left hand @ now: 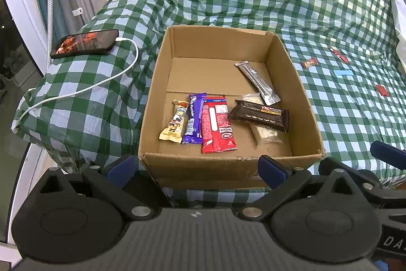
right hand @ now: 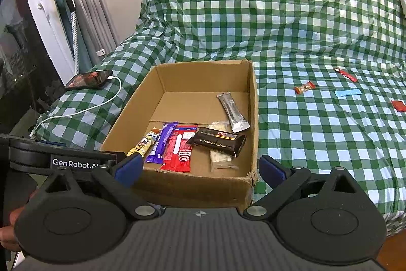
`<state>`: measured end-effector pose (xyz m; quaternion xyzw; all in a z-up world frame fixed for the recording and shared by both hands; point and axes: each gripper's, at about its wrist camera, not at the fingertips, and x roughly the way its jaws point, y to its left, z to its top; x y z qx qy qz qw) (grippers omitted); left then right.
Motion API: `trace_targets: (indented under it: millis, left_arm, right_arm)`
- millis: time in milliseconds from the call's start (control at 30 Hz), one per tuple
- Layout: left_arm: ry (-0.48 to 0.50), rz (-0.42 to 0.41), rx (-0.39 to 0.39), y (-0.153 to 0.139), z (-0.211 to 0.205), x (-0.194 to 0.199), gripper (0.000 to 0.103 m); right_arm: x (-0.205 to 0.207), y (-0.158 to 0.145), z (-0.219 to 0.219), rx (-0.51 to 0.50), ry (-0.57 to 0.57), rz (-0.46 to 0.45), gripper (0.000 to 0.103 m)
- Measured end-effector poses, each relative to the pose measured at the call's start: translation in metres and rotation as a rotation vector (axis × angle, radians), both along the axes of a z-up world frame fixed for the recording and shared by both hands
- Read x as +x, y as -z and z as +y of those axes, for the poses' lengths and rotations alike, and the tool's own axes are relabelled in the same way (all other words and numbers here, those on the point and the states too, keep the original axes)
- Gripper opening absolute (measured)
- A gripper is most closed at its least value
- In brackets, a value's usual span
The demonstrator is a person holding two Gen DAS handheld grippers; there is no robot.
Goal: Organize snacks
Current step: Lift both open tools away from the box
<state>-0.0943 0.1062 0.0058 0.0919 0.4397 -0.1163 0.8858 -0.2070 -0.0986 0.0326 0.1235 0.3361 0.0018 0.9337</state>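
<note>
Both grippers, left [left hand: 196, 165] and right [right hand: 200, 168], are held low in frame with jaws spread wide and nothing between them. Seven snacks are seen in the cardboard box [right hand: 198, 184] at centre. Four packets, among them a blue one [right hand: 347, 92], lie far right on the bed [right hand: 317, 131]; a reach there is judged next.

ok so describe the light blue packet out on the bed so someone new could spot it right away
Start at the cardboard box on the green checked bedspread, then look to the right of it, where four small snacks lie loose. The light blue packet is the flat strip among them, between the orange-red candy and a red square sachet. It is the only blue one.
</note>
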Motion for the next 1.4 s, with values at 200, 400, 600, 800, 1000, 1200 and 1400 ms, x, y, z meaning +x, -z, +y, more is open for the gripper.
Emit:
trace_targets:
  millis: [200,400,600,800,1000,1200,1400]
  left_arm:
    - [0.001,-0.006,0.001,-0.001,0.0,-0.002,0.103]
    - [-0.001,-0.002,0.003,-0.002,0.001,-0.002,0.103]
    - [-0.001,0.003,0.01,-0.001,0.0,-0.002,0.103]
    - [0.0,0.006,0.021,0.001,-0.001,-0.001,0.103]
    - [0.001,0.011,0.038,0.003,-0.005,0.001,0.103]
    - [0.004,0.017,0.058,0.004,-0.011,0.004,0.103]
    - [0.016,0.023,0.086,0.006,-0.023,0.004,0.103]
  right_arm:
    - [-0.005,-0.002,0.0,0.003,0.009,-0.01,0.099]
    - [-0.005,-0.001,-0.001,0.003,0.008,-0.01,0.1]
    - [-0.005,-0.001,0.0,0.005,0.009,-0.009,0.1]
    - [-0.007,0.0,0.001,0.011,0.008,-0.006,0.1]
    - [-0.009,0.005,-0.001,0.029,0.007,0.001,0.101]
    - [-0.008,0.008,-0.008,0.054,0.012,0.006,0.101]
    - [-0.007,0.013,-0.02,0.09,0.025,0.012,0.101]
